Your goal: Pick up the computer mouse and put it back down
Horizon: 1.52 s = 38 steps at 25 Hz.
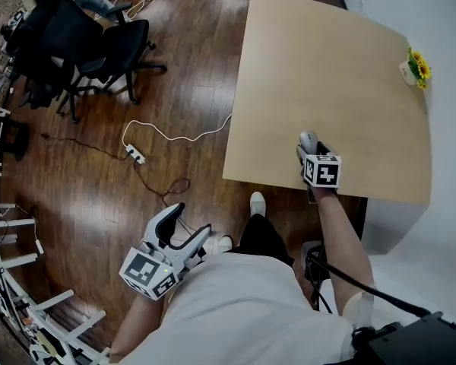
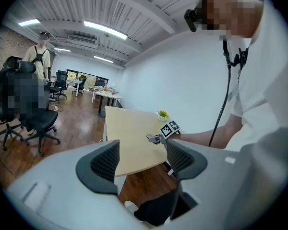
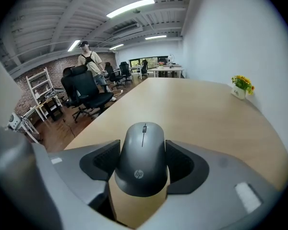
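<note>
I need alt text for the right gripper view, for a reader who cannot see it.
The right gripper clamps a grey computer mouse over a light wooden table. A small flower pot stands at the table's far right.

The pale wooden table [image 1: 327, 74] stands on a dark plank floor [image 1: 190, 52], its right side against a white wall. A small flowerpot [image 1: 416, 68] sits by the table's far right edge. Well apart from it, close to the near edge, is a grey mouse [image 1: 308, 138], pinched by the right gripper [image 1: 307, 147]; I cannot tell whether it touches the top.
</note>
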Tool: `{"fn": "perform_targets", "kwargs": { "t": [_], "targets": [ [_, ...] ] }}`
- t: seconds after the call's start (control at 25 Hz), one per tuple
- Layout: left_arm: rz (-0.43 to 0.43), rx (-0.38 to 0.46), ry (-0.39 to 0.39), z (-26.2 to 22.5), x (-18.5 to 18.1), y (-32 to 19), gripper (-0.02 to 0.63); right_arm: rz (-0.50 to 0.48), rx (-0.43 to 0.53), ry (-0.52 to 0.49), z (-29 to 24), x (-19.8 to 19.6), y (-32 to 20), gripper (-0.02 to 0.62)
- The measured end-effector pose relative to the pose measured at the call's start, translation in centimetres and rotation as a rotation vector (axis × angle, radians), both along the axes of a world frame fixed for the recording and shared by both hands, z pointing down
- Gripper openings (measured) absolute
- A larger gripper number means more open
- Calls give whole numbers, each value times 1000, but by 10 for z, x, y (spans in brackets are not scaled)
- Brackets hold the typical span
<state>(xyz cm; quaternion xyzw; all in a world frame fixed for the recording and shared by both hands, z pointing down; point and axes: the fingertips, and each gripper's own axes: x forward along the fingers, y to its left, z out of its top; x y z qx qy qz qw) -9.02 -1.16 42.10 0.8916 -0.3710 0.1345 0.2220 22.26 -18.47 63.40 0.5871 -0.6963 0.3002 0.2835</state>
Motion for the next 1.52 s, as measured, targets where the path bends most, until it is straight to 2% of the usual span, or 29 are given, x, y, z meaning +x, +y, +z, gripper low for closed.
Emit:
{"fn": "perform_targets", "kwargs": {
  "t": [0.4, 0.84, 1.2, 1.52],
  "targets": [
    [-59, -46, -27, 6, 10, -37, 293, -19, -104, 35, 68, 9, -36, 298],
    [-47, -52, -15, 11, 14, -53, 293, -35, -101, 42, 71, 10, -37, 309],
    [-6, -23, 13, 8, -3, -39, 293, -10, 0, 48, 12, 5, -15, 328],
    [79, 19, 56, 1, -19, -4, 293, 21, 124, 25, -75, -22, 58, 333]
  ]
}}
